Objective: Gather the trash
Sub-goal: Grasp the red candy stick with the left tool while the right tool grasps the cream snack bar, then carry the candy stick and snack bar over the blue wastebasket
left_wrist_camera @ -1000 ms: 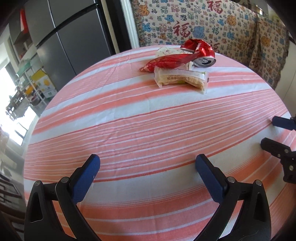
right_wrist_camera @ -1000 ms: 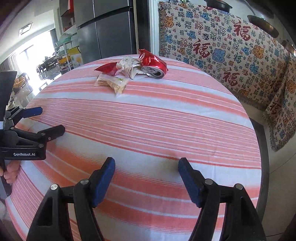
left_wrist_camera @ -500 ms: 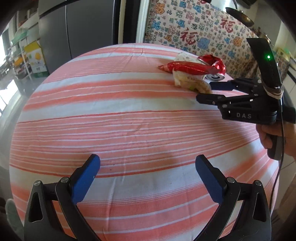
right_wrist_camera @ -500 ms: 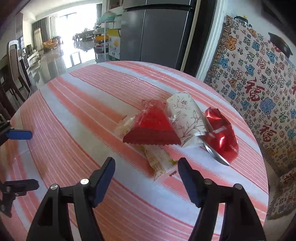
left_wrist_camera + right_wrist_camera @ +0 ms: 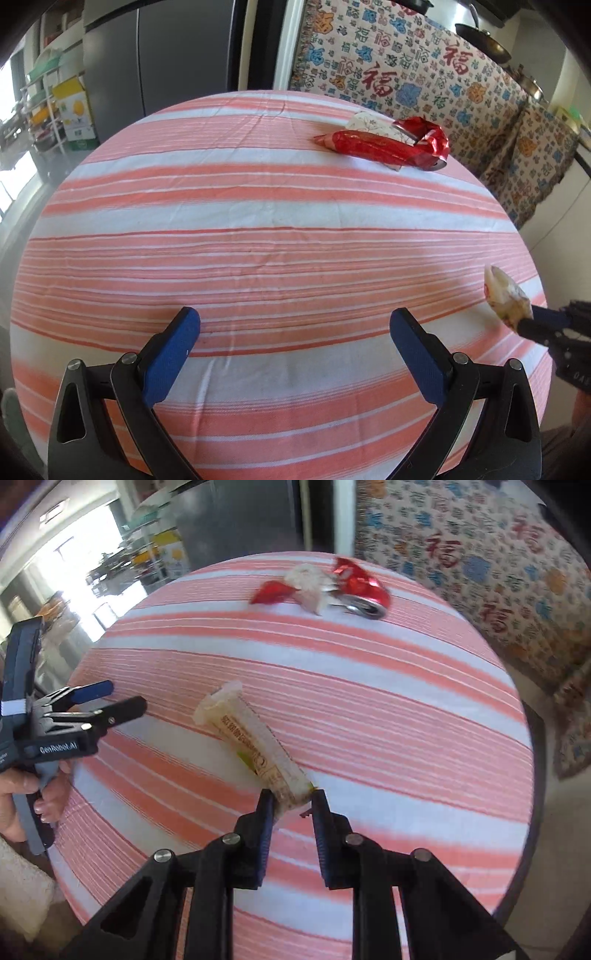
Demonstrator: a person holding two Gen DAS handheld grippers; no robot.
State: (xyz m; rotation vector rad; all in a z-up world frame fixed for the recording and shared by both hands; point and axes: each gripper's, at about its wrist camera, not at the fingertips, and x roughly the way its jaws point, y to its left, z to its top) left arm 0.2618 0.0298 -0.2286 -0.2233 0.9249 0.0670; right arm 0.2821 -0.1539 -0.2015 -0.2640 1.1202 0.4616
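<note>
The right gripper point(image 5: 291, 801) is clamping the near end of a pale, clear snack wrapper point(image 5: 255, 742), its jaws having just been closing with the wrapper between them; the wrapper is sticking out ahead of the fingers above the striped tablecloth point(image 5: 388, 709). Black print is running along the wrapper's side, a row of digits and a small round mark, too blurred to read with certainty. In the left wrist view the same wrapper point(image 5: 504, 295) is showing at the right edge, pinched at the tips of the right gripper point(image 5: 526, 319).

The left gripper point(image 5: 295, 343) is hovering over the cloth with its blue-padded fingers point(image 5: 171, 354) standing wide apart and nothing between them. Seen from the right wrist camera, its body point(image 5: 55, 731) is carrying the white lettering "GenRobot.AI", and a hand point(image 5: 22, 794) is gripping its handle.

The rest of the trash is lying together at the far side of the round table: a red foil wrapper point(image 5: 369, 144), a crumpled white patterned paper point(image 5: 369, 122) and a crushed red can point(image 5: 364, 587) on its side, all touching one another. Behind the table a patterned throw point(image 5: 424, 77) is bearing large red "福" characters, and a grey refrigerator point(image 5: 177, 55) is standing to the left
</note>
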